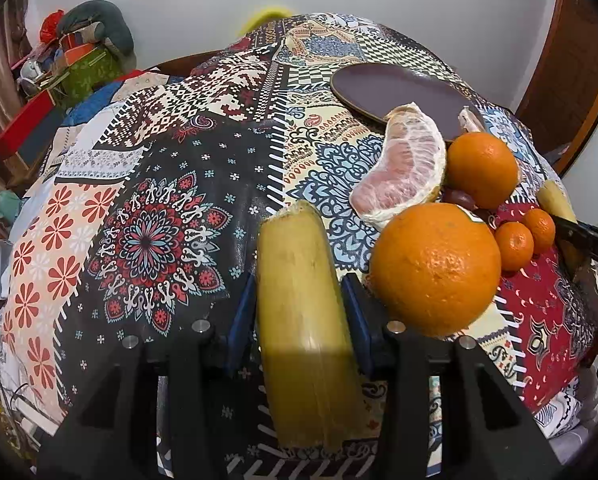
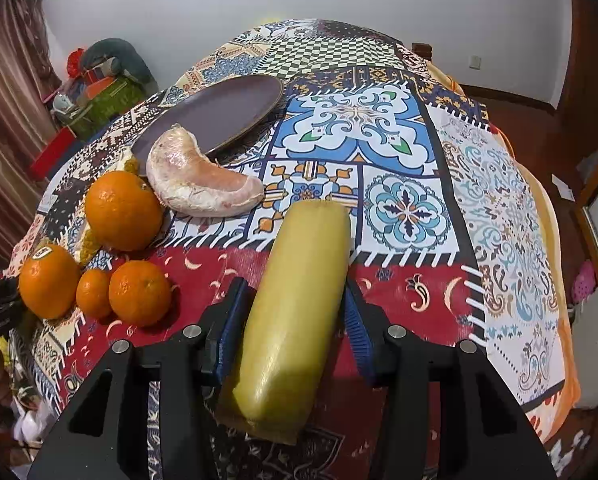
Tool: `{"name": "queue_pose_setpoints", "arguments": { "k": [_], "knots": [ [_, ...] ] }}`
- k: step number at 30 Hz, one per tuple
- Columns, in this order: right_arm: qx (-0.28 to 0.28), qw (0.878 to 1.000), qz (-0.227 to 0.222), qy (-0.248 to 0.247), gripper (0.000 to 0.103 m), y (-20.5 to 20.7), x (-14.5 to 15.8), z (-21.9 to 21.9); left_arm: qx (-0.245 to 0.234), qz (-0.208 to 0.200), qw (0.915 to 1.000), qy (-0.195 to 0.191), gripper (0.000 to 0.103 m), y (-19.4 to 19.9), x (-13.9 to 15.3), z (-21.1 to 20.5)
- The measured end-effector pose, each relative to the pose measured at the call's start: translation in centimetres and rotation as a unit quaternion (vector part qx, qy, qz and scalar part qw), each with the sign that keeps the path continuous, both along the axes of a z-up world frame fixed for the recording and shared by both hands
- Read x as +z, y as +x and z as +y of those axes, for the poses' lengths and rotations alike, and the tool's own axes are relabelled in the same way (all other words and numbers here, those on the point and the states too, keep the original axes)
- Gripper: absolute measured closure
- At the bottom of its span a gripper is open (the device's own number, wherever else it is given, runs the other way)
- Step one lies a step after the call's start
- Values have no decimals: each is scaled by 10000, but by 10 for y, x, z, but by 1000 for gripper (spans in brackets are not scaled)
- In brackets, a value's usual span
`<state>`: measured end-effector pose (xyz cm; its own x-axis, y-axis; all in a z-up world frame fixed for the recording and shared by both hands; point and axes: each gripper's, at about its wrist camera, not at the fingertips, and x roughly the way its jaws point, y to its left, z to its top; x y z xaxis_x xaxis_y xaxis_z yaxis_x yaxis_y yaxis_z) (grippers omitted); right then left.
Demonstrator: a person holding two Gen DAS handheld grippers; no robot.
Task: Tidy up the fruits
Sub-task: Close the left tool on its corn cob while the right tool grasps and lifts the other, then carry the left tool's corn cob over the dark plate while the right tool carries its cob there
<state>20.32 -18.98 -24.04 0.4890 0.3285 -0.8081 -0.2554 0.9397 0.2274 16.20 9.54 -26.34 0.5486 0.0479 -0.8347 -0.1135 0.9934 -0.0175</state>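
1. Desk [image 2: 399, 128], under a patchwork-print cloth, carries everything. A dark round plate [image 2: 219, 112] sits toward the far side with nothing on its visible surface, except that the pomelo wedge leans on its near rim.
2. Step in hand, by my reading: both grippers have just picked up a cane-like yellow-green stick each; sorting has barely begun, since the rest of the fruit lies in one loose cluster near the plate.
3. Left gripper [image 1: 299, 320]: blue-padded fingers closed against the sides of the left stick [image 1: 299, 300], which runs forward along them, its rough cut end pointing away.
4. Right gripper [image 2: 295, 320]: fingers clamped on the right stick [image 2: 295, 300], tilted slightly to the right, smooth and waxy, end cut flat.
5. Whether either stick is off the cloth I cannot tell.
6. Next move likely calls for carrying both sticks to one spot, laid side by side, clear of the round fruit so nothing rolls.
7. Peeled pomelo wedge [image 2: 199, 188]: pale pink, membrane dry-looking, curved.
8. Two large oranges [image 1: 435, 268] [image 1: 481, 168], one stickered; skin glossy and pitted.
9. Two small mandarins [image 1: 514, 245] [image 1: 541, 229], touching each other just beside the stickered orange.
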Motion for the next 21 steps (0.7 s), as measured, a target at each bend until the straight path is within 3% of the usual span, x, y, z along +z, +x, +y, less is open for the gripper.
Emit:
{"name": "queue_pose_setpoints", "arguments": {
  "k": [2, 11, 21],
  "knots": [
    [33, 10000, -44, -7, 68, -2, 3, -1, -8, 17, 10000, -18, 64, -2, 2, 0],
    [230, 9990, -380, 96, 69, -16, 28, 1, -11, -41, 10000, 0, 65, -4, 13, 2],
    [355, 9954, -859, 226, 69, -15, 65, 11, -138, -475, 9988, 55, 65, 6, 49, -6]
  ]
}}
